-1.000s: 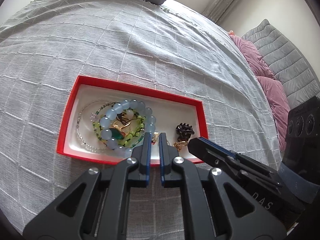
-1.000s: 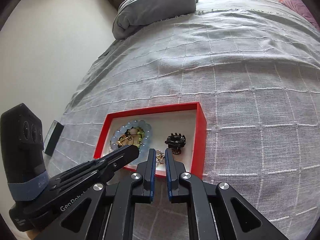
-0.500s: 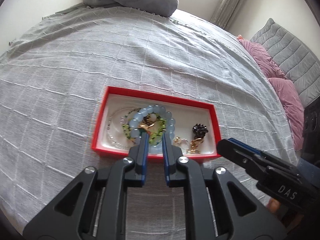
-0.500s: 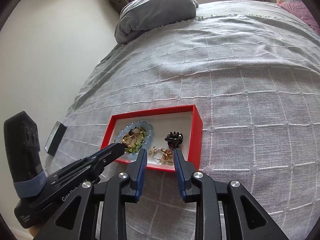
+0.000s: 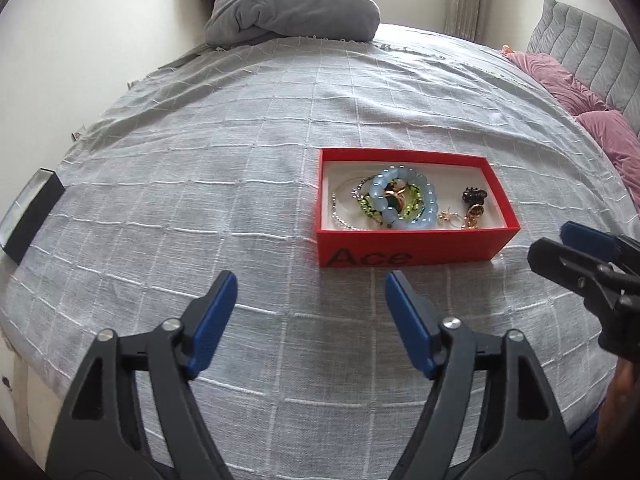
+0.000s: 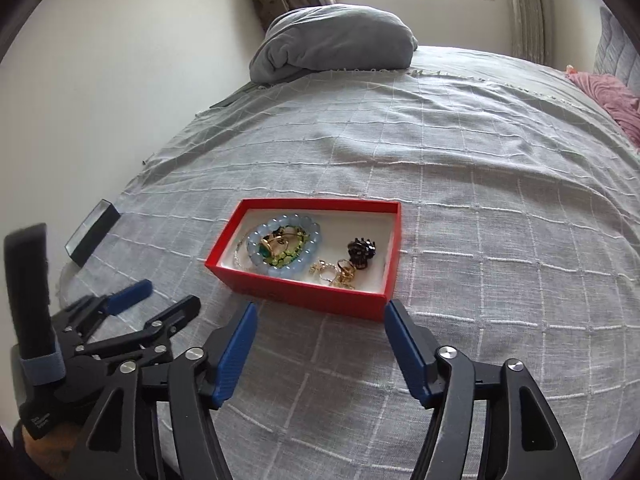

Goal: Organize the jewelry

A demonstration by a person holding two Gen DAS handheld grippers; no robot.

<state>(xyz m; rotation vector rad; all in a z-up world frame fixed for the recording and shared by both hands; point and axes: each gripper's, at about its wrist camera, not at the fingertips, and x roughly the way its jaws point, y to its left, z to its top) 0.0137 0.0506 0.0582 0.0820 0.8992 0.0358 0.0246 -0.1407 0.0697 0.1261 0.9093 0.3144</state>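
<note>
A red box point(image 5: 412, 247) with a white lining sits on the grey bed; it also shows in the right wrist view point(image 6: 320, 294). Inside lie a pale blue bead bracelet point(image 5: 400, 200) point(image 6: 280, 250) over green and silver bracelets, gold earrings point(image 5: 460, 218) point(image 6: 336, 274) and a small black claw clip point(image 5: 474, 195) point(image 6: 361, 251). My left gripper point(image 5: 310, 296) is open and empty, in front of and left of the box. My right gripper point(image 6: 320, 322) is open and empty, just in front of the box's near wall.
The grey checked bedspread point(image 5: 200, 184) covers the whole bed. A folded grey blanket point(image 5: 292, 12) lies at the far end. A small black box point(image 5: 30, 216) sits at the bed's left edge. Pink pillows point(image 5: 600, 128) lie at the right.
Both grippers have pulled back from above the box and opened wide. The jewelry stays in the box.
</note>
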